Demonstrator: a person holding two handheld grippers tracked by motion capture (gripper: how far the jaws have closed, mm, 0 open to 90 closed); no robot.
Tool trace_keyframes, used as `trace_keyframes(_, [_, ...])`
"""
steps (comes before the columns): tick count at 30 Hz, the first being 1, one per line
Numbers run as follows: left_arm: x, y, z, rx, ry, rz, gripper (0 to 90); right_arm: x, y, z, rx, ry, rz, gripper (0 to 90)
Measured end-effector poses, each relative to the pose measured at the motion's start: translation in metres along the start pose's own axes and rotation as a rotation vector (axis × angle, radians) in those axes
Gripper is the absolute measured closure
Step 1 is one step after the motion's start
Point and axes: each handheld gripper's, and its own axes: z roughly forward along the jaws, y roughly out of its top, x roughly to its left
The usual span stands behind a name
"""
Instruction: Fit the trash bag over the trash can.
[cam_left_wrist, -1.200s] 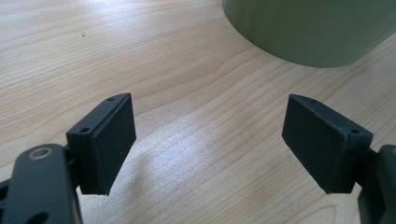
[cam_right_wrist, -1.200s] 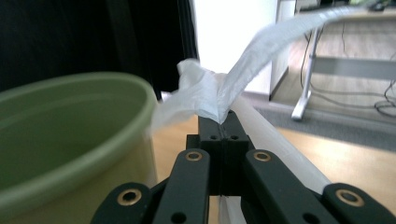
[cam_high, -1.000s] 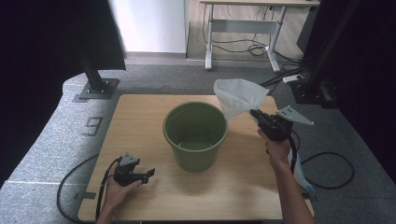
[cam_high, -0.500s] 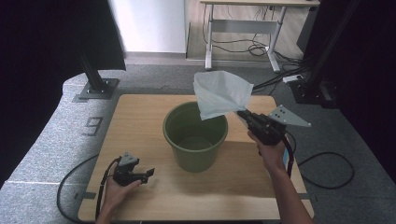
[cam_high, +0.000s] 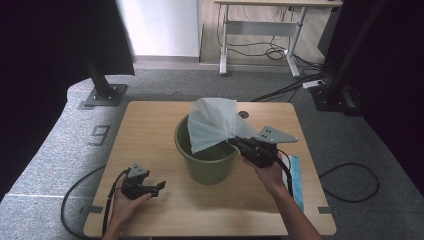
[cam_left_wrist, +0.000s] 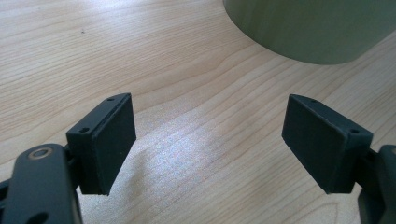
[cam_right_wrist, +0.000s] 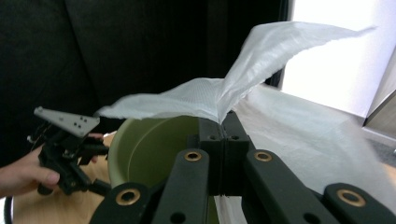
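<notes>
Right gripper (cam_high: 235, 142): you had its jaws pinched flat together on a corner of the white bag (cam_high: 214, 123), with the film fanning up and away from the tips.
Bag position: it billowed ahead of your right tool and just above the green bucket (cam_high: 207, 162), its lower edge drooping over the near rim; in the right gripper view the bag (cam_right_wrist: 243, 88) spread out from the pinch over the bucket (cam_right_wrist: 144, 149) mouth.
Left gripper (cam_high: 161, 186): you rested it on the wooden table (cam_high: 150, 125), jaws spread wide with nothing between them; the bucket wall (cam_left_wrist: 317, 28) stood ahead of it and apart.
Step, as judged: you were likely bringing the bag over the bucket to line it.
Risk, slip: the grip caught only a thin corner, so a quick swing could have pulled the film out of the pads.
Risk, misdrape: the bag was still bunched, not opened, so lowering it then might have dropped it in as a wad rather than over the rim.
Risk, tipping: the bucket stood unheld, and a snag of film on its rim might have dragged or tilted it.
</notes>
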Motion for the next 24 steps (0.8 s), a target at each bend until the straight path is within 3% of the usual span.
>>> trace_keyframes(4, [0.0,0.0,0.0,0.001,0.001,-0.002,17.3,-0.001,-0.006,0.003,0.019,0.018,0.018,72.9])
trace_keyframes(6, [0.0,0.0,0.001,0.002,0.001,-0.001,17.3,-0.001,-0.007,0.001,0.012,0.0,0.011,62.0])
trace_keyframes(7, [0.0,0.0,0.001,0.002,0.001,-0.001,17.3,-0.001,-0.007,0.001,0.012,0.0,0.011,62.0])
trace_keyframes(8, [0.0,0.0,0.001,0.002,0.002,-0.001,17.4,0.001,-0.007,-0.004,0.003,-0.027,0.006,46.5])
trace_keyframes(10, [0.0,0.0,0.001,0.003,0.001,-0.001,17.3,0.002,-0.007,-0.009,-0.003,-0.041,0.003,38.1])
trace_keyframes(16, [-0.001,0.001,-0.002,-0.015,-0.02,-0.01,17.3,0.007,-0.014,-0.018,0.024,0.005,0.018,32.9])
trace_keyframes(24, [-0.002,0.001,0.001,-0.005,-0.022,-0.008,17.3,0.006,-0.023,-0.025,0.023,0.007,0.02,33.2])
